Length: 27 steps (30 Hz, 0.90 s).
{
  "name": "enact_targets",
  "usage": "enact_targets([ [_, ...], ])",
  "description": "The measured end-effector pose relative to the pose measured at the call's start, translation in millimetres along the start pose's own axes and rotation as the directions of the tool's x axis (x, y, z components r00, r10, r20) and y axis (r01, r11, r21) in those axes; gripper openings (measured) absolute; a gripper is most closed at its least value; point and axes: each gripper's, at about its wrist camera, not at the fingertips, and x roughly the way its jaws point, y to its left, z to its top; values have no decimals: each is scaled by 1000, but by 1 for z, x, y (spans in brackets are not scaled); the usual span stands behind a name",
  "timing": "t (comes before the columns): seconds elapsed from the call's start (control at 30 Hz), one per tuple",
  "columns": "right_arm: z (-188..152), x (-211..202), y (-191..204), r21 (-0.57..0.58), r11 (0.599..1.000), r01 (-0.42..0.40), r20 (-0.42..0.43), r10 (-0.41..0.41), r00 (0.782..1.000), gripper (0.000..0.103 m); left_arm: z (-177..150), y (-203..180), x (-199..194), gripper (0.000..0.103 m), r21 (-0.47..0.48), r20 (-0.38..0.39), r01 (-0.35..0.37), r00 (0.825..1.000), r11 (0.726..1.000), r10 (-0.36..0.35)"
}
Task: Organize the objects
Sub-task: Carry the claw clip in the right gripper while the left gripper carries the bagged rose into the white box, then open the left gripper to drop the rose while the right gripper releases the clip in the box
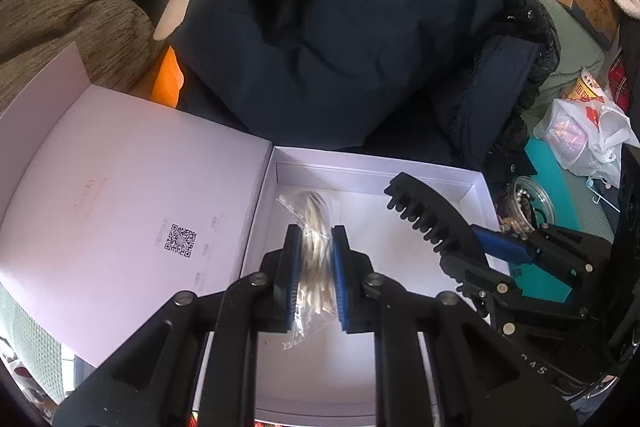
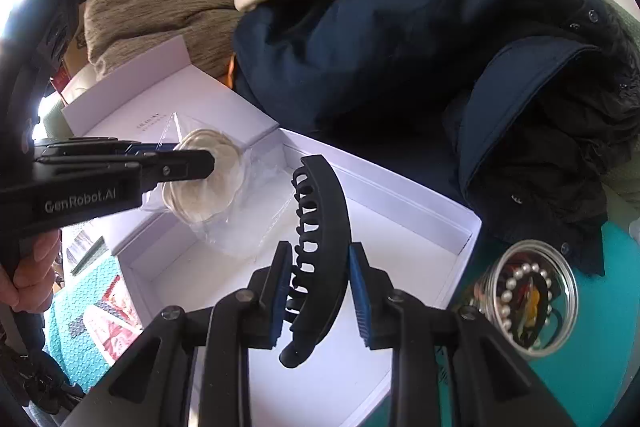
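Beside the white box (image 2: 400, 195) lie a dark blue coat (image 1: 340, 39) and a clear jar (image 2: 532, 299) with white beads on a teal mat (image 2: 600, 367), above the box hang a black hair clip (image 2: 320, 239) and a clear bag (image 1: 316, 267) of cream bits, between blue pads (image 1: 340, 279)

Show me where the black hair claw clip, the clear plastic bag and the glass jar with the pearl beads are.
black hair claw clip (image 2: 324, 227): right wrist view, on its curved back.
clear plastic bag (image 1: 314, 267): left wrist view, on its middle, between the pads.
glass jar (image 2: 530, 297): right wrist view, on its open mouth, by the pearl beads.
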Motion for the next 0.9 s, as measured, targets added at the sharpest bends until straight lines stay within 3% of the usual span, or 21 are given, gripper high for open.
enact_targets([
  [0.47,7,35,-5,-6,999,46,-89,-46,995,29,0,-1,31,17,33,-40,-66,997,997,67],
  [0.63,8,31,-3,-14,998,54,-85,-55,995,30,-4,0,25,35,21,-47,-78,996,997,79],
  [0.9,11,12,1,-13,996,83,-62,-83,995,41,-2,-1,0,49,12,-14,-106,994,994,106],
])
